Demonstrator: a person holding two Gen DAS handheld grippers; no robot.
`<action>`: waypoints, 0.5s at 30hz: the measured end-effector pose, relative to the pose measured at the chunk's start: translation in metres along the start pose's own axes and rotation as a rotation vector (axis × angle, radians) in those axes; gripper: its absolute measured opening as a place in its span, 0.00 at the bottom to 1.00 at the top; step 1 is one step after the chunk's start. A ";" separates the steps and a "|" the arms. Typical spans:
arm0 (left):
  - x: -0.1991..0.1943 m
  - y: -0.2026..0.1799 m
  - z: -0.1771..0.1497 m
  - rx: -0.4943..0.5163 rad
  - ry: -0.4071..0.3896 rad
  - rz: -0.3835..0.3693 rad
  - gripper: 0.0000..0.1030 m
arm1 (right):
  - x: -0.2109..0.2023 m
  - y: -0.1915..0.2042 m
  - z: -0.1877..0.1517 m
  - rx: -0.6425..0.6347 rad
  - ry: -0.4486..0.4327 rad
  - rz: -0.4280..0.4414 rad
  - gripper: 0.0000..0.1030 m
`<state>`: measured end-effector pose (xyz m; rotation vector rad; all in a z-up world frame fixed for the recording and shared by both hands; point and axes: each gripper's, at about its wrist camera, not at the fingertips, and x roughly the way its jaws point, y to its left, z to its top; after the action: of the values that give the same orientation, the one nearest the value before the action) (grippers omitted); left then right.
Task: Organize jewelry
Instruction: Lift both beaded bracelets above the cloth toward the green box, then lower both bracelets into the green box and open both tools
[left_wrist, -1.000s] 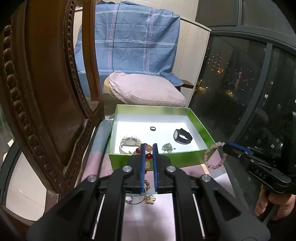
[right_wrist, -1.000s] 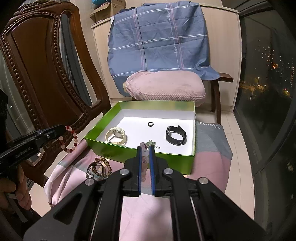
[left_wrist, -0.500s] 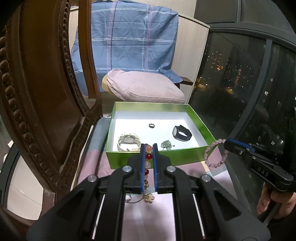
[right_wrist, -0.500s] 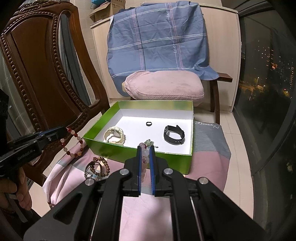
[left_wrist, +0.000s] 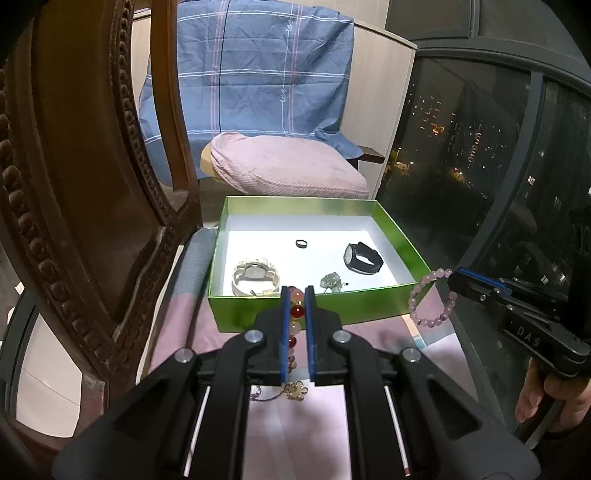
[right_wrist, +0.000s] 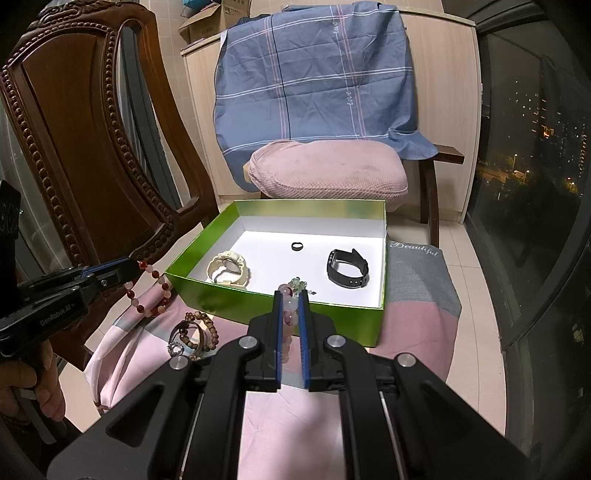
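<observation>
While both your grippers' fingers pinch dangling bracelets, red (left_wrist: 296, 312) left, pink (right_wrist: 290, 306) right, either could snag the green box (right_wrist: 280, 308) wall.

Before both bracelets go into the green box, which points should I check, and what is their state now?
1. Left hand-held gripper shut on the red bracelet: ok.
2. Right hand-held gripper shut on the pink bracelet: ok.
3. Box open, no lid: ok.
4. Bare floor left in the box between the white watch, ring and black watch: ok.
5. Bracelets already over the box: not ok, both hang in front of its near wall.
6. Bracelets clear of the wall when moved: cannot tell.
</observation>
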<state>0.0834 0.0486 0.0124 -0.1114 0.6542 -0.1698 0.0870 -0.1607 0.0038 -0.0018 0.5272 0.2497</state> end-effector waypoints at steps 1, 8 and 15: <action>0.000 0.000 0.000 -0.001 0.002 0.000 0.07 | 0.000 0.000 0.000 0.001 0.000 -0.001 0.08; 0.002 -0.001 -0.002 0.000 0.008 0.001 0.07 | 0.001 0.000 -0.001 -0.003 0.002 -0.004 0.08; 0.005 0.000 -0.001 -0.005 0.012 0.001 0.07 | 0.005 -0.003 0.003 0.009 -0.008 -0.006 0.08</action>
<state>0.0870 0.0474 0.0086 -0.1151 0.6670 -0.1681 0.0931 -0.1625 0.0036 0.0061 0.5200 0.2418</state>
